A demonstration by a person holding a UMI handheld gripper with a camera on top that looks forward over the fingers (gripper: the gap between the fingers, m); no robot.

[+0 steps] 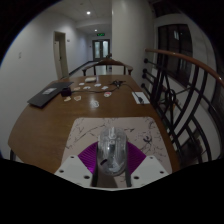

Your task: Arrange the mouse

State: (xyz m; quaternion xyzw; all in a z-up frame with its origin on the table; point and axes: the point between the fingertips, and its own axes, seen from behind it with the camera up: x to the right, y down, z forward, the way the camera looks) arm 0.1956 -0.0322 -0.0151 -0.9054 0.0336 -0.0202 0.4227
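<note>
A grey, partly see-through mouse (pixel 111 150) stands between my gripper's fingers (pixel 111 165), its front end pointing away along them. The purple pads (pixel 89 157) press on both of its sides, so the gripper is shut on it. The mouse is over the near end of a white mat (pixel 110 128) that lies on the long wooden table (pixel 60 120). I cannot tell whether the mouse touches the mat or is lifted a little above it.
A dark laptop (pixel 45 97) lies on the table's left side. Small light objects and papers (pixel 97 88) lie at the far end, and another paper (pixel 140 97) at the right edge. Chairs and a railing (pixel 175 95) run along the right.
</note>
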